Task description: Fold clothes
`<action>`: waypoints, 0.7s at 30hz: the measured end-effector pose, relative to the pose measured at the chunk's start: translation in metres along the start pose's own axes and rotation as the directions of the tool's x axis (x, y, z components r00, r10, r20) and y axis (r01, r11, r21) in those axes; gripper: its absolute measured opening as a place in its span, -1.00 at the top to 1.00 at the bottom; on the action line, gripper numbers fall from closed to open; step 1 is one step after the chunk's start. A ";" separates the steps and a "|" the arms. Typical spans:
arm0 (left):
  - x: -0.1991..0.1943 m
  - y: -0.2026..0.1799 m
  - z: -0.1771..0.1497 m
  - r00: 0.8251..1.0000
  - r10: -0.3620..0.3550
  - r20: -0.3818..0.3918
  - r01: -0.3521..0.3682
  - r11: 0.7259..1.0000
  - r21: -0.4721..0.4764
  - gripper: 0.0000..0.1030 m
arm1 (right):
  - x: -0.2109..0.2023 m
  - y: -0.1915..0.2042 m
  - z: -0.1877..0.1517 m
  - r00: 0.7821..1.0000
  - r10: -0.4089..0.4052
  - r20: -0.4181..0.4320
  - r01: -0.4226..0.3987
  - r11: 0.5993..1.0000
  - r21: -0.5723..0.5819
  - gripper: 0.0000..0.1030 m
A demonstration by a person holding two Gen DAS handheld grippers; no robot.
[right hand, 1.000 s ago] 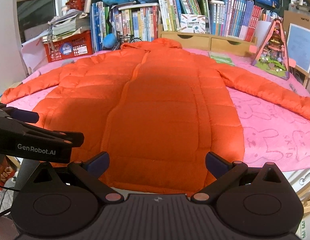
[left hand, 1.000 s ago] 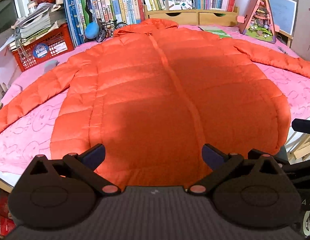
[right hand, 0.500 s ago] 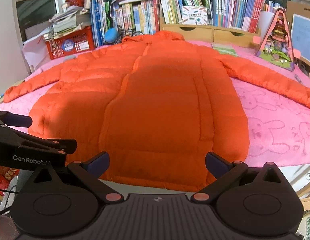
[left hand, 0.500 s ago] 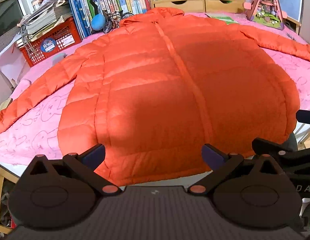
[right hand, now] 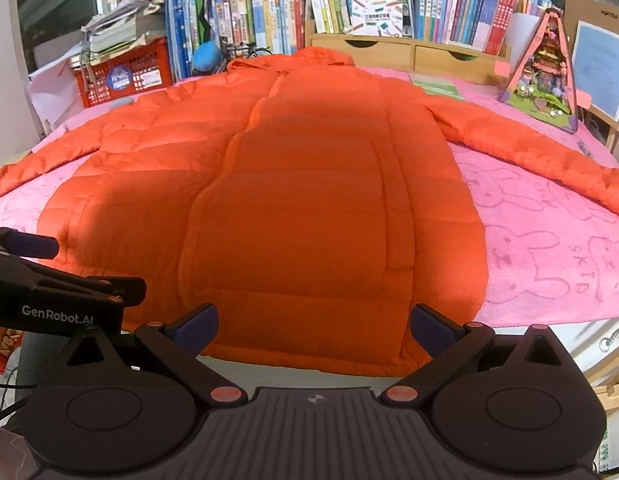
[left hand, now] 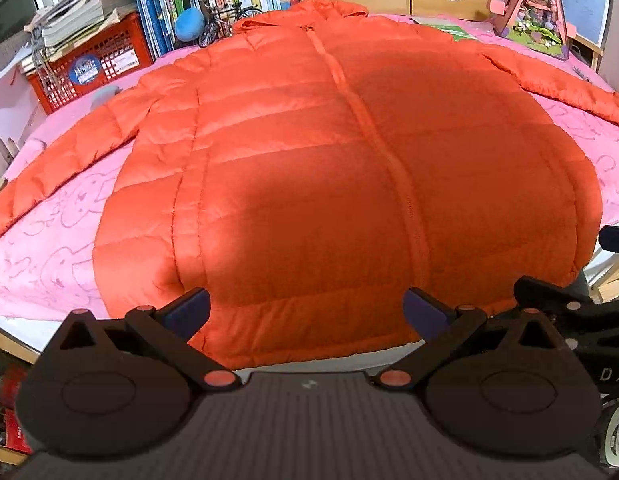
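Flat on pink bunny-print cloth (right hand: 549, 248): orange puffer jacket (left hand: 329, 168), sleeves spread. Left gripper (left hand: 307, 312) and right gripper (right hand: 314, 326) both wide apart, empty, near hem. "GenRobot.AI" printed on left gripper.

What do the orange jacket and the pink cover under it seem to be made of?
The orange jacket looks like thin, slightly shiny synthetic shell over soft filling: stitched rows puff up between seams. The pink cover looks like matte, fuzzy towel-like cloth printed with rabbit outlines; the exact fibre is unclear.

Orange jacket (left hand: 349, 168) flat on pink cloth (left hand: 49, 248); left gripper (left hand: 307, 312) spread wide, empty.
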State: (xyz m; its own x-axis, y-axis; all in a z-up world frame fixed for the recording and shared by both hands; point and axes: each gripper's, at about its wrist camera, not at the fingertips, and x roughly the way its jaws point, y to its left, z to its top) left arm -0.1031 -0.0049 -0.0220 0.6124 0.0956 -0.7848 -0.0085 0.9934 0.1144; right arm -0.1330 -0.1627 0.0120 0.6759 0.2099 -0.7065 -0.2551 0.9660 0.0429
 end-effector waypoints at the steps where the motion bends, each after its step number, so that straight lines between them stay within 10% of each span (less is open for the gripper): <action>1: 0.001 0.001 0.000 1.000 -0.002 -0.001 0.002 1.000 -0.005 -1.00 | 0.001 0.000 0.001 1.000 -0.003 -0.001 0.003 1.000 0.000 -1.00; 21: 0.006 0.018 0.010 1.000 0.009 0.026 -0.008 0.999 -0.033 -1.00 | 0.017 0.010 0.021 1.000 0.004 -0.022 -0.006 0.998 -0.058 -1.00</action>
State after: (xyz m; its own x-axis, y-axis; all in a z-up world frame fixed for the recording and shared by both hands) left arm -0.0915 0.0130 -0.0185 0.6328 0.1028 -0.7675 -0.0397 0.9942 0.1004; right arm -0.1096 -0.1458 0.0159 0.6592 0.2107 -0.7218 -0.2984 0.9544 0.0060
